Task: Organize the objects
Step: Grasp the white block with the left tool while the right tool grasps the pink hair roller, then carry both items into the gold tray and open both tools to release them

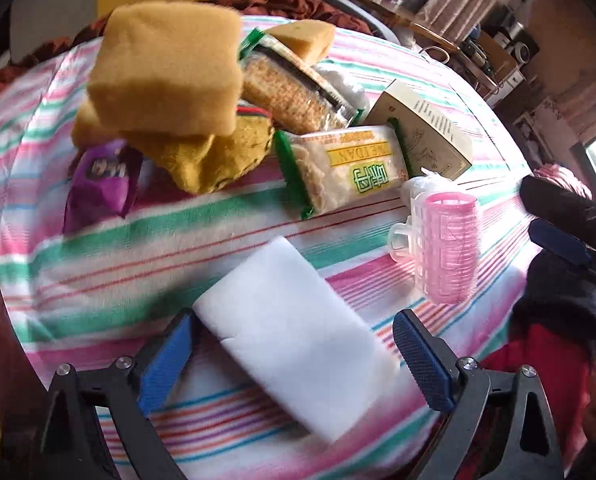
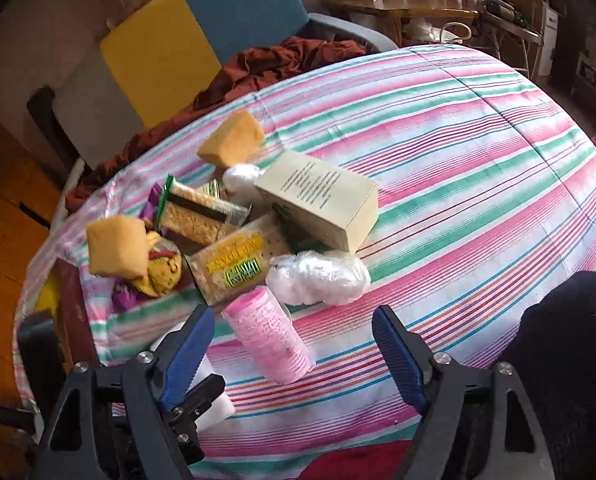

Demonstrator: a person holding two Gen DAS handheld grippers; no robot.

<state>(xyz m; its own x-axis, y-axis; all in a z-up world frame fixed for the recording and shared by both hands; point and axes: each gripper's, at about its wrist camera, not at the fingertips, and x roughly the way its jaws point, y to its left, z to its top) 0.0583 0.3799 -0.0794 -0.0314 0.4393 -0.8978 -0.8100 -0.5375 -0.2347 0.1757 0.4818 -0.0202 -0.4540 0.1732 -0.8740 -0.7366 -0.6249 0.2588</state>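
- Your left gripper [image 1: 294, 364] stood wide open astride the white rectangular foam block [image 1: 294, 344] lying on the pink-and-green striped cloth [image 1: 138, 248]; its blue pads [image 1: 421, 364] touched nothing.
- Your right gripper [image 2: 294, 356] stood open around the pink ribbed plastic hair roller [image 2: 270, 340], apparently not yet pinched.
- The yellow sponge blocks [image 1: 166, 76] and snack packets [image 1: 341, 168] were heaped beyond.
- You would have done well to square the pads to the block's long sides and lower further before closing.
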